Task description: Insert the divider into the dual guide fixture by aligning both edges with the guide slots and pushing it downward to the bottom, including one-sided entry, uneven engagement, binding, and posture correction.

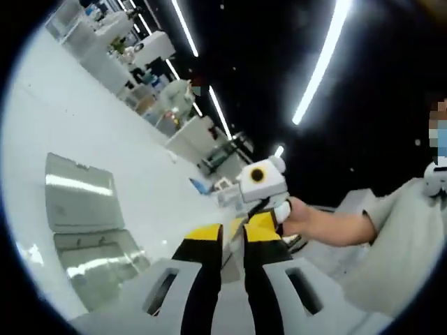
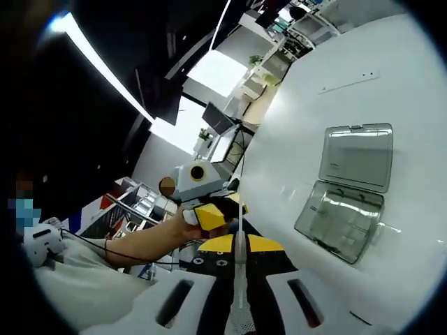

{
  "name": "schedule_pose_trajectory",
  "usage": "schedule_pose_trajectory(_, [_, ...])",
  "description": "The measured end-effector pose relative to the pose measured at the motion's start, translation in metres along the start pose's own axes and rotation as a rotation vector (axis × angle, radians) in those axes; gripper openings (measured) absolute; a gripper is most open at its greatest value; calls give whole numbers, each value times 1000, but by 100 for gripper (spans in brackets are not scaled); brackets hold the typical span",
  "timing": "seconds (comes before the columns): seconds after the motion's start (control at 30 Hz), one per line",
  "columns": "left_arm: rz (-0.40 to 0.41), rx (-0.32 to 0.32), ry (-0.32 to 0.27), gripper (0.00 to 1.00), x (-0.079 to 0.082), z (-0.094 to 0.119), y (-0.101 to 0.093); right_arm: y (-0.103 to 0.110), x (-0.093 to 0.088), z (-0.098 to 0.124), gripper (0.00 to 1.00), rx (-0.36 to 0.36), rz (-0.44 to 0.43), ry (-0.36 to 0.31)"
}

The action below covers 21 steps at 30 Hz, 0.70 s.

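Clear case open on table | right gripper clenched on thin divider, edge-on, long axis forward | left gripper jaws slightly apart, released

Both views ride tilted above the white table, facing each other: each looks past its own jaws at the opposite gripper. Both share the open clear plastic case beyond.

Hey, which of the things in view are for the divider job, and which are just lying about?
For the job:
- divider, pinched in the right hand-held gripper
- left hand-held gripper
- open clear case on the table, probably the fixture

Lying about:
- cluttered desks far behind
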<state>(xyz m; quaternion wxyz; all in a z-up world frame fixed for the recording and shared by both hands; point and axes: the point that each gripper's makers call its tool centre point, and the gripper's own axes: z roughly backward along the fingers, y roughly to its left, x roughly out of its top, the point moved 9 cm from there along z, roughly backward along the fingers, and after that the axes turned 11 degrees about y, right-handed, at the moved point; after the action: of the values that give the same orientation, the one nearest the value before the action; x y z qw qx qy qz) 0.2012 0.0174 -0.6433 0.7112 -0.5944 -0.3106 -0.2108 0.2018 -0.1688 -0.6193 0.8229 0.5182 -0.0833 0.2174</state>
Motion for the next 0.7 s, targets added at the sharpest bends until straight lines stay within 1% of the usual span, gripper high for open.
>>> schedule_pose_trajectory(0.03, [-25,30,10,8,0,2,2,-3,2,-1,0,-29,-13,5])
schedule_pose_trajectory(0.07, [-63,63,6,9,1,5,3,-4,3,-2,0,-40,-16,12])
schedule_pose_trajectory(0.1, [-72,75,7,9,1,8,4,-6,4,-4,0,-51,-38,17])
schedule_pose_trajectory(0.13, [-96,103,22,10,1,11,4,-7,6,-5,0,-63,-36,16])
schedule_pose_trajectory(0.17, [-124,122,31,11,1,12,5,-7,7,-6,0,-68,-36,20])
schedule_pose_trajectory(0.2, [-163,152,37,13,1,14,7,-10,9,-7,0,-90,-53,22])
schedule_pose_trajectory(0.23, [-180,167,42,15,1,15,7,-12,10,-8,0,-111,-62,27])
schedule_pose_trajectory(0.27, [-198,198,44,17,1,17,9,-14,12,-10,0,-137,-62,38])
schedule_pose_trajectory(0.3, [-214,213,55,19,0,18,9,-15,14,-11,0,-148,-81,35])
schedule_pose_trajectory(0.33, [-246,235,79,21,-1,19,11,-18,16,-13,0,-174,-109,31])
schedule_pose_trajectory(0.37, [-263,254,92,23,-2,19,11,-19,18,-14,0,-170,-100,36])
schedule_pose_trajectory(0.4, [-274,268,97,26,-2,19,12,-18,18,-16,0,-193,-93,47])
schedule_pose_trajectory(0.43, [-279,281,106,29,-4,19,13,-15,14,-18,0,-231,-96,68])
schedule_pose_trajectory(0.5, [-318,307,118,34,-6,20,13,-12,12,-22,0,-263,-93,95])
schedule_pose_trajectory(0.53, [-322,309,122,34,-7,20,13,-12,10,-24,0,-285,-131,100])
schedule_pose_trajectory(0.57, [-329,324,137,34,-9,21,14,-18,15,-24,0,-294,-139,97])
schedule_pose_trajectory(0.6, [-344,332,144,35,-10,21,14,-21,15,-25,0,-304,-147,112])
schedule_pose_trajectory(0.63, [-361,343,146,35,-11,22,14,-26,19,-26,0,-321,-166,105])
schedule_pose_trajectory(0.67, [-370,353,151,36,-11,23,15,-28,20,-27,0,-336,-166,109])
schedule_pose_trajectory(0.7, [-388,368,161,37,-12,23,15,-31,22,-28,0,-352,-179,125])
